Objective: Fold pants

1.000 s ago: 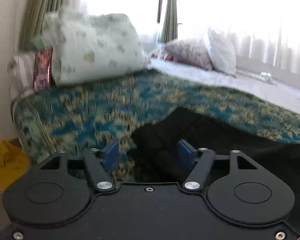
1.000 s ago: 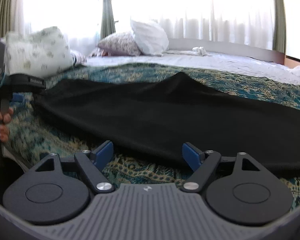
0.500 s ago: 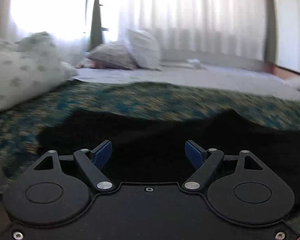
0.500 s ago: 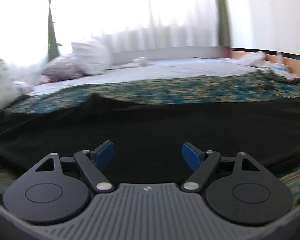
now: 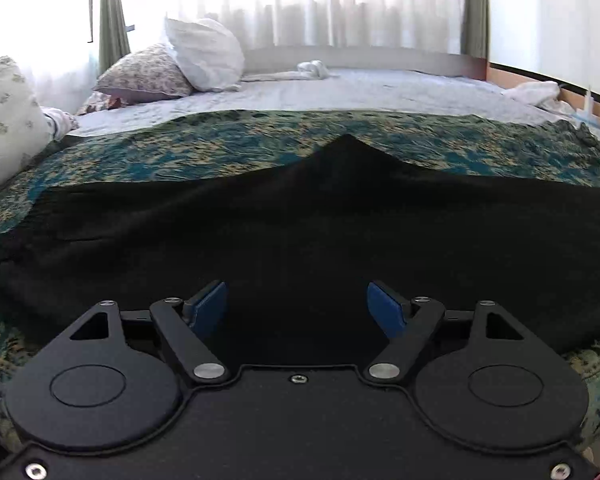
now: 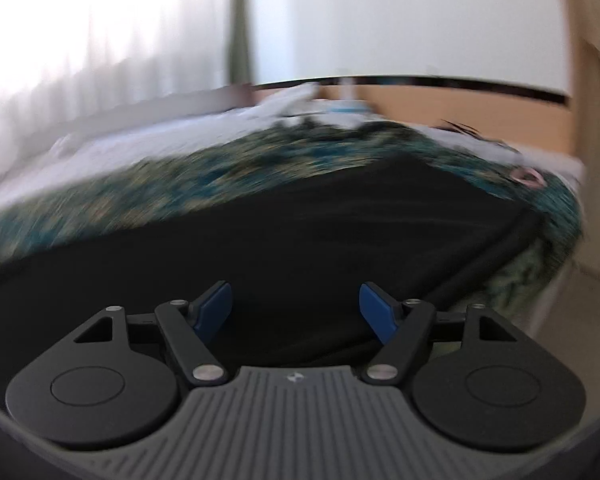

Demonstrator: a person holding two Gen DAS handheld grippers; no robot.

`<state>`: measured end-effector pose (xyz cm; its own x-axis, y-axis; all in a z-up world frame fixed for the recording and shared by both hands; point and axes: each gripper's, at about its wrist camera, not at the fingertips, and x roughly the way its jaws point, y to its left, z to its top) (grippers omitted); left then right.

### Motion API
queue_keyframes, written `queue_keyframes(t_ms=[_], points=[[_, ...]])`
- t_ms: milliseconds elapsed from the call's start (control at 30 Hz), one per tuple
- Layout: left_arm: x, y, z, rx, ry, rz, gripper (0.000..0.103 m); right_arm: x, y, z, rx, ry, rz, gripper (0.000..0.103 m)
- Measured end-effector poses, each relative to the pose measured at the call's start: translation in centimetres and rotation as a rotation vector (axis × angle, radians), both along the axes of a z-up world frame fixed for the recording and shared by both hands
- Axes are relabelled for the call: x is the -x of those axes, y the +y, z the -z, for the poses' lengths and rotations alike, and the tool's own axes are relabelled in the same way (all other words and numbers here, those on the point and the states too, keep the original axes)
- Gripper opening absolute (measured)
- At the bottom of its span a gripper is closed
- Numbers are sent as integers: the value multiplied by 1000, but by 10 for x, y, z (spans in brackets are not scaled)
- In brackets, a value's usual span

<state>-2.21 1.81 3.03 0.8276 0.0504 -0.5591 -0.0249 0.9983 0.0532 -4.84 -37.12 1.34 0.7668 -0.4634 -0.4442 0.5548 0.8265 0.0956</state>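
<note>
The black pants (image 5: 300, 220) lie spread flat across a teal patterned blanket (image 5: 180, 148) on the bed, with a pointed bump at their far edge. My left gripper (image 5: 298, 308) is open and empty, low over the near edge of the pants at their middle. My right gripper (image 6: 296, 306) is open and empty over the right part of the pants (image 6: 300, 232), whose right end (image 6: 512, 236) lies near the bed's corner. The right wrist view is motion-blurred.
Pillows (image 5: 204, 56) and a floral cushion (image 5: 144, 76) lie at the far left of the bed, a large white pillow (image 5: 4, 120) at the left. A wooden bed frame (image 6: 480, 120) and wall stand to the right. Curtained windows are behind.
Both grippers have swung to the right along the pants. The left one went from the left end to the middle; the right one now faces the right end. Both stay open.
</note>
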Motion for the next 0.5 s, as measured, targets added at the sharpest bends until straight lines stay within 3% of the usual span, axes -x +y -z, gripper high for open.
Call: queue_keyframes(t_ms=[333,500], points=[[-8,-27,0,-2,29,69,77,18,-111,-2,-140,-83,446,82],[-11,-36,-2,21,40,101,77,50,-149,9,-340,-254,511,83]])
